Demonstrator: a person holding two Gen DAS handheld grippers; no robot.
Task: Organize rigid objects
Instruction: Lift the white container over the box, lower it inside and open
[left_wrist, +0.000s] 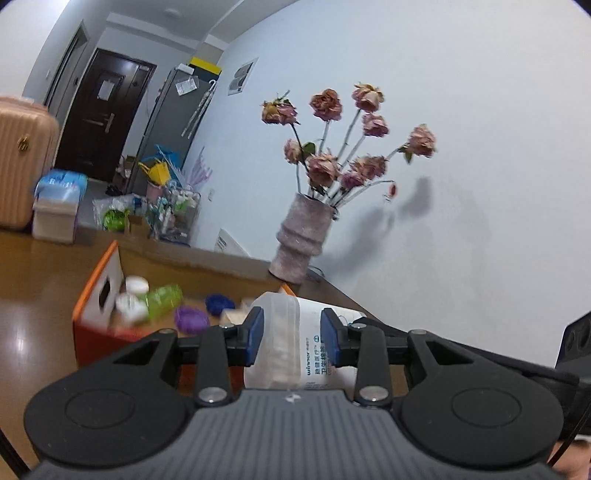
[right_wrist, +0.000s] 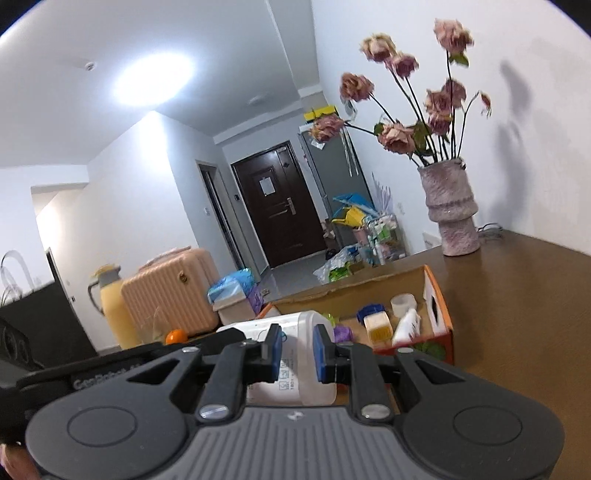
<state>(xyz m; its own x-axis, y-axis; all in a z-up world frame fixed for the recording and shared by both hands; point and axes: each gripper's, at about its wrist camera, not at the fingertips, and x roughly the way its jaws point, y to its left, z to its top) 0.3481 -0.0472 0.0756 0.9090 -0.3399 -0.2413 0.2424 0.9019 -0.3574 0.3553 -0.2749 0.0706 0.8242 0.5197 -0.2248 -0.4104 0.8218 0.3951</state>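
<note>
A white translucent plastic jar with a printed label (left_wrist: 295, 343) sits between the blue pads of my left gripper (left_wrist: 291, 332), which is shut on it. The same jar (right_wrist: 295, 358) also sits between the pads of my right gripper (right_wrist: 297, 350), shut on its other end. Both hold it just above and in front of an orange cardboard box (left_wrist: 92, 317) on the brown table. The box (right_wrist: 439, 310) holds white caps, a green bottle (left_wrist: 164, 299), purple and blue lids and a small yellow jar (right_wrist: 376, 325).
A grey-pink vase of dried roses (left_wrist: 303, 236) stands on the table by the wall, behind the box; it also shows in the right wrist view (right_wrist: 452, 206). An orange fruit (right_wrist: 175, 336), a pink suitcase (right_wrist: 170, 291) and a yellow flask (right_wrist: 110, 306) lie beyond the table's far edge.
</note>
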